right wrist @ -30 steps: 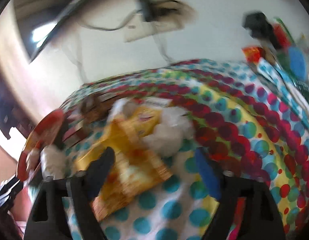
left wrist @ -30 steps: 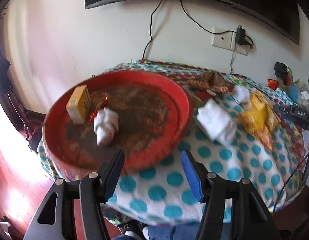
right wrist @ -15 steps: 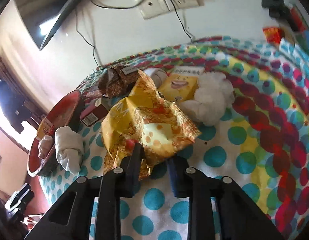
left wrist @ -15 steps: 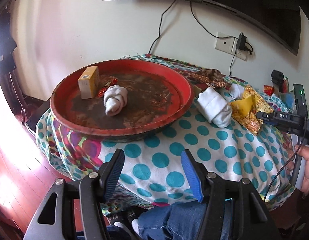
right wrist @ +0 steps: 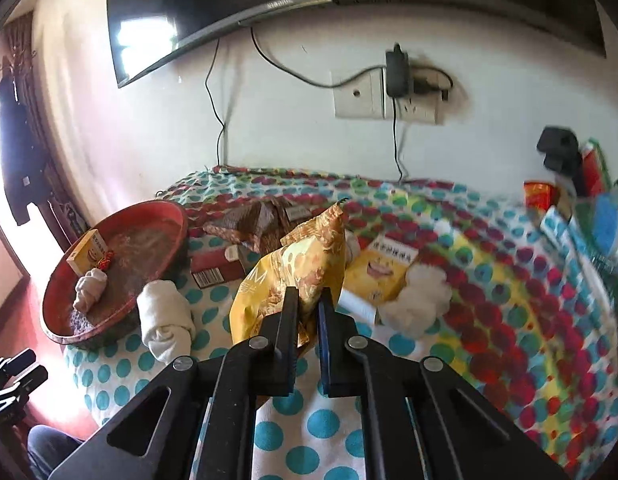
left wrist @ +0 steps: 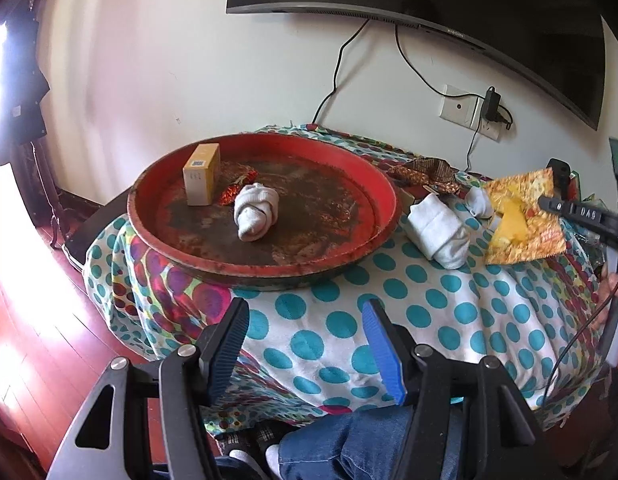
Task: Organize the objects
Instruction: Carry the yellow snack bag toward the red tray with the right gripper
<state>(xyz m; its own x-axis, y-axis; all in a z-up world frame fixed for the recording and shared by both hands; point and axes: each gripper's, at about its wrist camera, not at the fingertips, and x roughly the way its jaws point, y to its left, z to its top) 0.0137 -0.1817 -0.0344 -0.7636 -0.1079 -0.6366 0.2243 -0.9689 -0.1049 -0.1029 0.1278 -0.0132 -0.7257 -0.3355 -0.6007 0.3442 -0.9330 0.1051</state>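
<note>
My right gripper [right wrist: 308, 300] is shut on a yellow snack bag [right wrist: 297, 272] and holds it lifted off the dotted tablecloth; the bag also shows in the left wrist view [left wrist: 523, 216]. A round red tray [left wrist: 383, 200] at the table's left holds a small yellow box [left wrist: 202, 179], a red candy wrapper [left wrist: 234, 191] and a rolled white sock [left wrist: 255, 216]. Another rolled white sock [left wrist: 439, 230] lies just right of the tray. My left gripper [left wrist: 305, 344] is open and empty, held back off the table's near edge.
A red box [right wrist: 215, 268], a brown wrapper [right wrist: 257, 222], a yellow carton [right wrist: 383, 270] and a white fluffy ball [right wrist: 419, 300] lie on the table. Clutter sits at the far right [right wrist: 565, 196]. The wall carries a socket [right wrist: 383, 94] and a screen.
My right gripper has closed on the yellow snack bag and raised it off the cloth. My left gripper has drawn back from the tray toward the near edge, still open.
</note>
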